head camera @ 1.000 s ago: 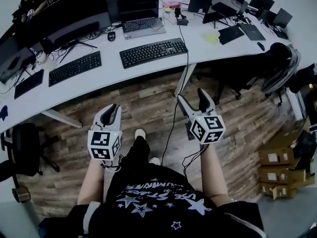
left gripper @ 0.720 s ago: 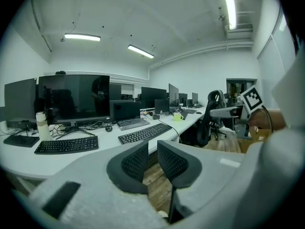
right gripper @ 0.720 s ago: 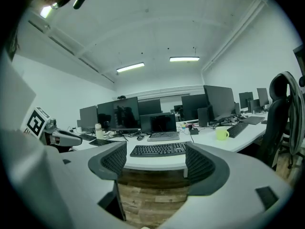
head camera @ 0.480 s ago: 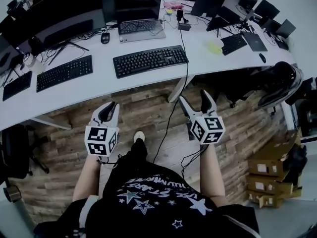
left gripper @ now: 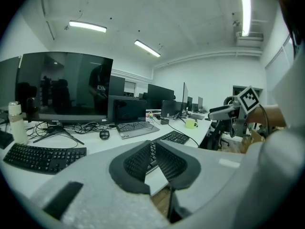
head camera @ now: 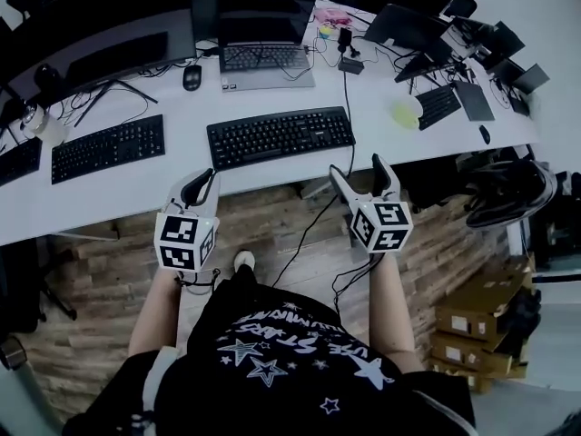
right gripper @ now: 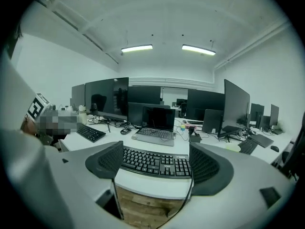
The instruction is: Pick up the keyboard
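Both forearms [head camera: 156, 314] reach forward toward the white desk [head camera: 136, 187]. Left gripper [head camera: 201, 178]: jaws closed, empty. Right gripper [head camera: 358, 168]: jaws apart (they have just been opening), empty. The black keyboard [head camera: 280, 136] lies flat on the desk just ahead, untouched.

The person is holding both arms out ahead, the left forearm [head camera: 152, 316] and right forearm [head camera: 388, 309] running roughly parallel. The left gripper [head camera: 201, 182] is pointing forward and slightly down, its jaws lying closed together and gripping nothing. The right gripper [head camera: 359, 169] is pointing the same way, beside the left one but well apart from it. Its jaws have just been opening and are standing wide, with only air between the pads [right gripper: 106, 160]. The left marker cube [head camera: 189, 241] and right marker cube [head camera: 381, 225] are facing up.
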`<action>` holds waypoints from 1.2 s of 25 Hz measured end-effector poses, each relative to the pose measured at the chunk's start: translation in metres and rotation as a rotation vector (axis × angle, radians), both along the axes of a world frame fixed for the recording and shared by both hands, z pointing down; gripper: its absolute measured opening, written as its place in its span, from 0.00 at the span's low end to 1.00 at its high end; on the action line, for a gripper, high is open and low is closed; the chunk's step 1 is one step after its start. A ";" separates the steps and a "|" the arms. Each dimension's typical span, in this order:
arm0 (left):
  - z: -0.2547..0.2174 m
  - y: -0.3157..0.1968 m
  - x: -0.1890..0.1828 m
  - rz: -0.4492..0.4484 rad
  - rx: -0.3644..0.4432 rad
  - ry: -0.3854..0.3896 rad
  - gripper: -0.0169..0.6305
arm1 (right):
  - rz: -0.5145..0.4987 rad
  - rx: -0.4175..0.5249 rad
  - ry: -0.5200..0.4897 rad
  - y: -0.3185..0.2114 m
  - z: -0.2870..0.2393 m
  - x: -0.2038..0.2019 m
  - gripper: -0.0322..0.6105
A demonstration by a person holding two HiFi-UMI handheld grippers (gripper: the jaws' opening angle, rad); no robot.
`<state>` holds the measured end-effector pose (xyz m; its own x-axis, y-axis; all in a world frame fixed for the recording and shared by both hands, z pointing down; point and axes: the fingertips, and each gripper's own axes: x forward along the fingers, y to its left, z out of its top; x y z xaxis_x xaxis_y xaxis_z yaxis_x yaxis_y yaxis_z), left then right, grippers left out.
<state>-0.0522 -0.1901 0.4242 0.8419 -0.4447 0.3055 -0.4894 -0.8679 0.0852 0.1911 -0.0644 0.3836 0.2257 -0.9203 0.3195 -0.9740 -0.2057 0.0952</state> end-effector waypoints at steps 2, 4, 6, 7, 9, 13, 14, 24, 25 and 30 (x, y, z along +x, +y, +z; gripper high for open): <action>0.002 -0.013 0.004 -0.002 -0.011 0.012 0.09 | -0.020 -0.043 0.038 -0.016 0.005 0.003 0.68; 0.004 -0.024 0.004 -0.010 -0.019 0.020 0.08 | -0.052 -0.097 0.084 -0.029 0.012 0.007 0.68; 0.006 -0.032 0.003 -0.024 -0.031 0.029 0.08 | -0.096 -0.163 0.133 -0.039 0.021 0.012 0.68; 0.008 -0.034 0.002 -0.032 -0.040 0.031 0.08 | -0.123 -0.199 0.156 -0.044 0.027 0.014 0.68; 0.013 -0.037 0.000 -0.047 -0.054 0.026 0.08 | -0.182 -0.267 0.189 -0.052 0.039 0.018 0.69; 0.021 -0.040 -0.001 -0.080 -0.058 -0.005 0.08 | -0.313 -0.386 0.238 -0.067 0.068 0.027 0.72; 0.020 -0.041 -0.001 -0.090 -0.057 -0.011 0.08 | -0.348 -0.418 0.258 -0.071 0.074 0.031 0.73; 0.020 -0.045 0.037 -0.245 -0.081 -0.106 0.08 | -0.751 -0.678 0.415 -0.114 0.140 0.072 0.83; 0.022 -0.044 0.043 -0.258 -0.083 -0.118 0.08 | -0.789 -0.696 0.421 -0.117 0.148 0.075 0.84; 0.027 -0.045 0.067 -0.327 -0.100 -0.148 0.08 | -0.948 -0.753 0.451 -0.134 0.178 0.089 0.88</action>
